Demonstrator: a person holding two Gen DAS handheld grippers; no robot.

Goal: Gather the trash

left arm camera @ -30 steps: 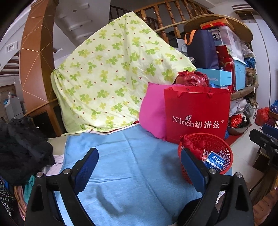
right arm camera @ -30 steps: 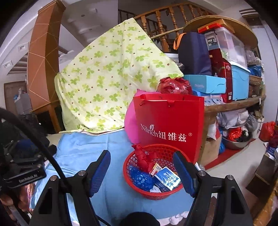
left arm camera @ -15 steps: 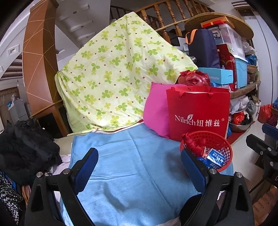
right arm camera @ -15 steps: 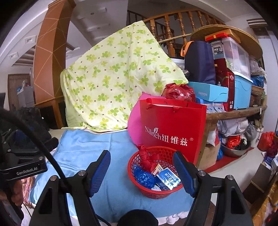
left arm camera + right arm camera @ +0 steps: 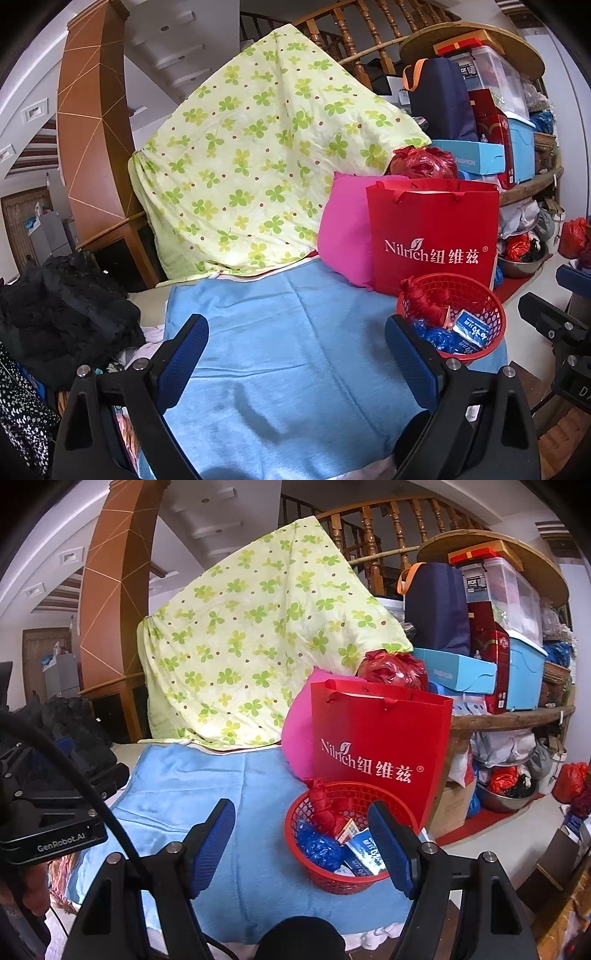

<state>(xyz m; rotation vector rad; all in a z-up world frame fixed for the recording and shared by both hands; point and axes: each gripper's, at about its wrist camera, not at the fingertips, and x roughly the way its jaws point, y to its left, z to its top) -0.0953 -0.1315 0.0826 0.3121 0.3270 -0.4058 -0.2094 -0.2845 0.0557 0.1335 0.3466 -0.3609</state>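
Much bare blue cloth (image 5: 295, 354) lies left of the red basket (image 5: 314, 871).

Ahead of the right tool (image 5: 301, 825), whose black frame looks like matt plastic with steel bolt heads and dimpled blue rubbery pads (image 5: 212, 843), lies a soft, matt blue cloth cover (image 5: 192, 786). To its right front stands a round red plastic lattice basket (image 5: 334, 877) holding crinkly blue plastic (image 5: 319, 847) and glossy packets (image 5: 364, 853). Behind it a smooth red paper gift bag (image 5: 380, 738) shines faintly. Farther off hangs a yellow-green clover-print cotton quilt (image 5: 255, 646), before varnished wooden stair railings (image 5: 399, 531).
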